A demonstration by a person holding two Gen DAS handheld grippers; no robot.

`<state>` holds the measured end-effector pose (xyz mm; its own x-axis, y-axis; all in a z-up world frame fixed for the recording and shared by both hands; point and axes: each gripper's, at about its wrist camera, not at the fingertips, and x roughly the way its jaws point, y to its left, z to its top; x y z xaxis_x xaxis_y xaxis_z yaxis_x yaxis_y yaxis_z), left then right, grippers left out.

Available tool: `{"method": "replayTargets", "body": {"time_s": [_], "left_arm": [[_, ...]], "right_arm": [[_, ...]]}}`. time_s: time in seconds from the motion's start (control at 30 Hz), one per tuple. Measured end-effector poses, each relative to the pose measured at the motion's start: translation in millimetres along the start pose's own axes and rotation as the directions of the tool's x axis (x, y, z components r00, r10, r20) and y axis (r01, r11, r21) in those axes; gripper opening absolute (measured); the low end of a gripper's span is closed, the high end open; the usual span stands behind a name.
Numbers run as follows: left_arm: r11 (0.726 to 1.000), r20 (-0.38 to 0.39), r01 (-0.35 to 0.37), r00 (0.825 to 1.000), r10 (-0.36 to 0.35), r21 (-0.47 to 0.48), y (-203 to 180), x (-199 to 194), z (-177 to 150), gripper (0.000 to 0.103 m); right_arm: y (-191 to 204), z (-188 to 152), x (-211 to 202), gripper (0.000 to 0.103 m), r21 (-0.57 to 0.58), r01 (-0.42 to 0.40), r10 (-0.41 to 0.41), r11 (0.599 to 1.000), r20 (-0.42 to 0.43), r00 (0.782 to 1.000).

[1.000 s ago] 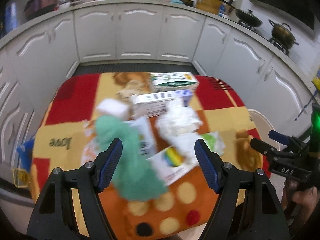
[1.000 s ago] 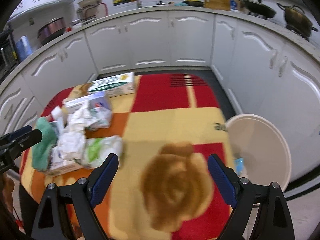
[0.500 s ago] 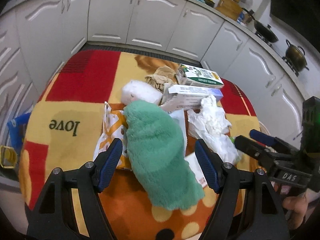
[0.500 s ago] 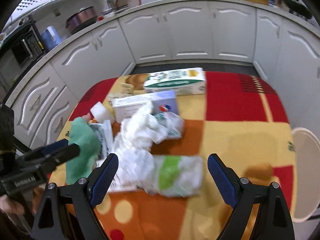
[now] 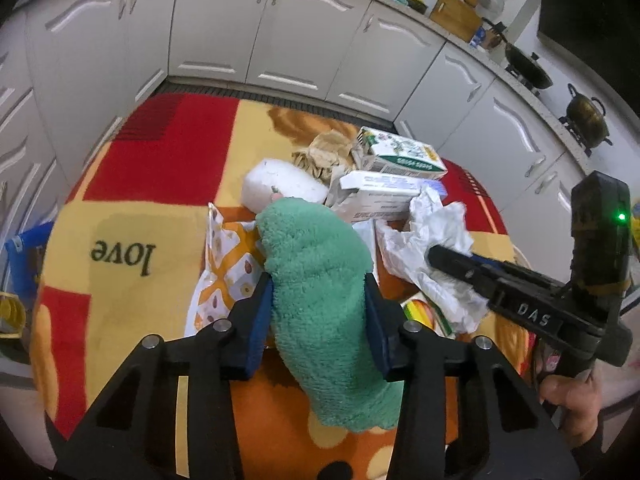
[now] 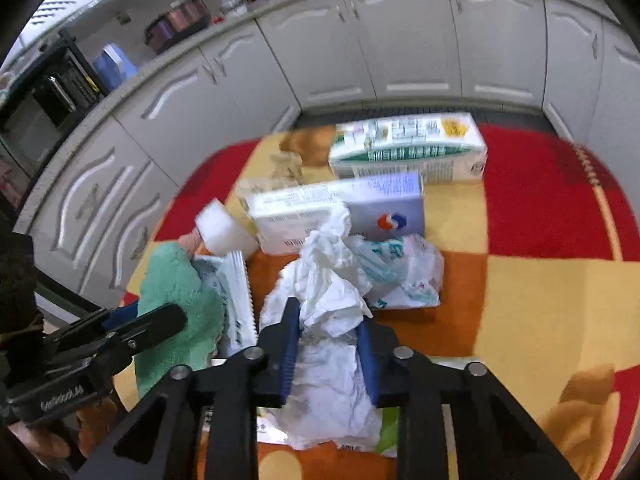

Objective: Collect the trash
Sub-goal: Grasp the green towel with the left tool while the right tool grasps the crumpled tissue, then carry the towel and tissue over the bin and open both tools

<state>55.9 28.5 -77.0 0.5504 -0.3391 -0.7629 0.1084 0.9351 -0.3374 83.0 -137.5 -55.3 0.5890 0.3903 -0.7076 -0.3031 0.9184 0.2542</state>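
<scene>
1. Green fuzzy cloth (image 5: 324, 300) lies on the trash pile at the table's near-left; my L gripper (image 5: 318, 312) has closed in on both its sides, pads touching it.
2. Crumpled white paper (image 6: 328, 320) sits mid-pile; R gripper (image 6: 326, 346) is pinched on it, narrow gap.
3. 2 grabs at once, prob to clear soft stuff 1st.
4. 2 cartons (image 6: 404, 152) and a white sponge (image 5: 280, 184) lie behind on the blanket-covered table (image 5: 160, 160), untouched.
</scene>
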Motion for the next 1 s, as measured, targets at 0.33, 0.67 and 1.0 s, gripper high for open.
{"method": "replayTargets", "body": {"time_s": [0.33,0.67,1.0], "left_arm": [[0.996,0.095,0.063,0.993,-0.069,0.061,-26.9,-52.1,11.9,0.039],[0.982,0.080,0.100,0.990,-0.113,0.158,-89.4,-44.0,16.4,0.039],[0.953,-0.013,0.167,0.985,-0.169,0.253,-169.9,6.1,15.6,0.039]], "right_arm": [[2.1,-6.7,-75.4,0.019,-0.016,-0.051,0.052,0.999,0.147,0.988],[-30.9,-24.5,-137.3,0.019,0.035,0.031,-0.038,0.999,0.236,0.971],[-109.7,-57.1,-182.7,0.019,0.181,0.175,-0.217,0.968,0.247,0.944]]}}
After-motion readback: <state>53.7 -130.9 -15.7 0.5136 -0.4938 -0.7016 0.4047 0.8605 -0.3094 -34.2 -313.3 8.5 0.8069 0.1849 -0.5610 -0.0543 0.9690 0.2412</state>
